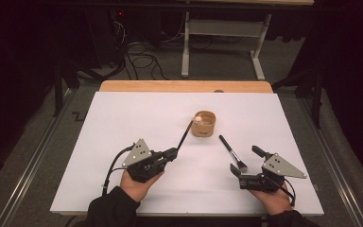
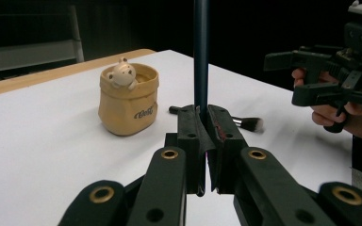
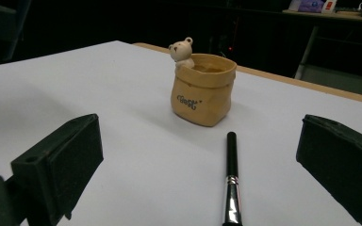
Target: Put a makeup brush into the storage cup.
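Pot [image 1: 203,123] between gripped dark stick [image 1: 185,135] and loose brush [image 1: 232,152]; right jaws wide

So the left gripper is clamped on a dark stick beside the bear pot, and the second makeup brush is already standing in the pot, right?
Not quite. The left gripper is shut on the dark stick near the bear pot, but the makeup brush lies flat on the white table between the pot and the open right gripper. The high view and the right gripper view show this.
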Tool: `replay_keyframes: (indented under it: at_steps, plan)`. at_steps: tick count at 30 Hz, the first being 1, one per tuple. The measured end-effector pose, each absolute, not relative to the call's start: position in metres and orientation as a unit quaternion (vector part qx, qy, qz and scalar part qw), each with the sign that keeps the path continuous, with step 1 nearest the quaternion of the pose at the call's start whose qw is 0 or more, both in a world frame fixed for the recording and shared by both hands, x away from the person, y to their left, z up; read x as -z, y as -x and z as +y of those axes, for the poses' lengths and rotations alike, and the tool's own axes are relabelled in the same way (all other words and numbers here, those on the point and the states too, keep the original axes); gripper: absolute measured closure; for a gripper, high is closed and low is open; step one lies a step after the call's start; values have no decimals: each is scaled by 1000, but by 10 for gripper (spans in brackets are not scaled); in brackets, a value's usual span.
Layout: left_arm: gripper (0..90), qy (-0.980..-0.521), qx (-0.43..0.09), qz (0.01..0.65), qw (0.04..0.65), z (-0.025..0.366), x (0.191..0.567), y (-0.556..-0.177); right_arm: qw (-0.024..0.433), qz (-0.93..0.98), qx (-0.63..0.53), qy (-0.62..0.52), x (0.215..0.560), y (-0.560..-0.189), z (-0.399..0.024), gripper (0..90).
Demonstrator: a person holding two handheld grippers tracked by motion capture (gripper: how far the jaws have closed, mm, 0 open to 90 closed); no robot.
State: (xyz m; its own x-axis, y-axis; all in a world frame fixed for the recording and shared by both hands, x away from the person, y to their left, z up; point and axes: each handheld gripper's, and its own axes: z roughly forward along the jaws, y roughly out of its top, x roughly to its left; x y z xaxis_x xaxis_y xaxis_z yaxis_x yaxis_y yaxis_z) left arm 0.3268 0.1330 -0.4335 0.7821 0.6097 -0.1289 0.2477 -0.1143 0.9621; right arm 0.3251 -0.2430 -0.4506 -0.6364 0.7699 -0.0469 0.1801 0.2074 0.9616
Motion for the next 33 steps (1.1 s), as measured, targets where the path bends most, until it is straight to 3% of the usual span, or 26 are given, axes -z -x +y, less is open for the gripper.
replay_keyframes:
  at_steps: [33]
  plan:
    - [848,-727,-162,311,591,141,439,-331,218,744,-569,-274,415,-349,-147,71]
